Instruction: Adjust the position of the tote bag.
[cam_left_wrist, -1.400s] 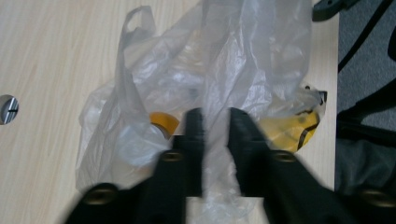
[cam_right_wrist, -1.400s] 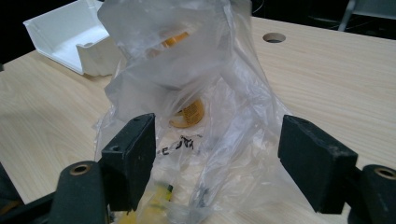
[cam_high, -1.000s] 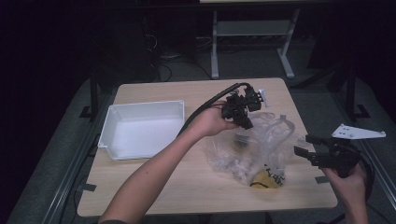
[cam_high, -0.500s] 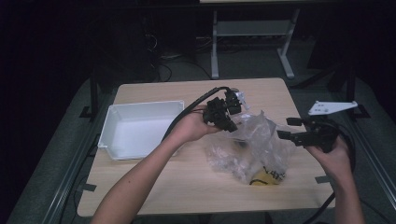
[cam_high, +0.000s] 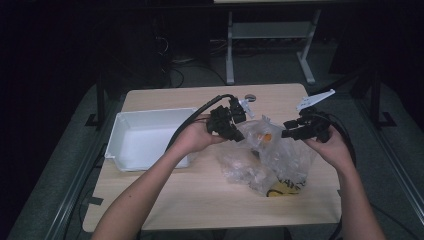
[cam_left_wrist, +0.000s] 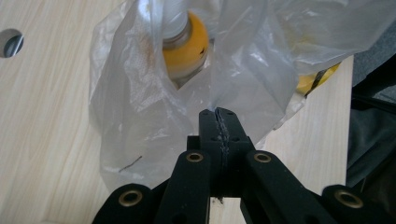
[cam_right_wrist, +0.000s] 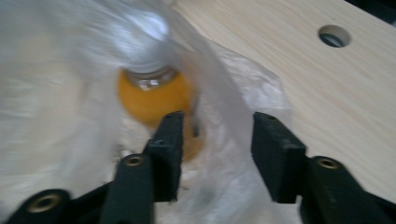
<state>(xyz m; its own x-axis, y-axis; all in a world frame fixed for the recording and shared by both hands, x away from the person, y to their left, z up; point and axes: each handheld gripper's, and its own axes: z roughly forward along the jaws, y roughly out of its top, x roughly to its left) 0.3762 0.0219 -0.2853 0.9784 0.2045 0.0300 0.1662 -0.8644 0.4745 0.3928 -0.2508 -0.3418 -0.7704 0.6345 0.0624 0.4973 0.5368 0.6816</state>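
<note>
A crumpled clear plastic bag (cam_high: 272, 157) lies on the wooden table (cam_high: 200, 200). Inside it is an orange round-bodied object (cam_left_wrist: 189, 44) with a pale neck, also seen through the film in the right gripper view (cam_right_wrist: 149, 100). A yellow item (cam_high: 282, 187) lies at the bag's near end. My left gripper (cam_left_wrist: 218, 115) is shut on a pinch of the bag's edge and holds it up. My right gripper (cam_right_wrist: 217, 135) is at the bag's right side. Its jaws have just been closing and stand partly apart, with loose bag film between them.
A white rectangular tray (cam_high: 120, 145) sits on the left part of the table. There is a round hole (cam_high: 250, 97) in the tabletop near the far edge. Metal frame legs (cam_high: 230, 50) stand beyond the table. Each gripper trails a black cable (cam_high: 192, 122).
My right gripper has come in from the table's right edge, up and left to the bag, and its jaws have narrowed. My left gripper has shifted slightly left, still holding the bag's edge.
</note>
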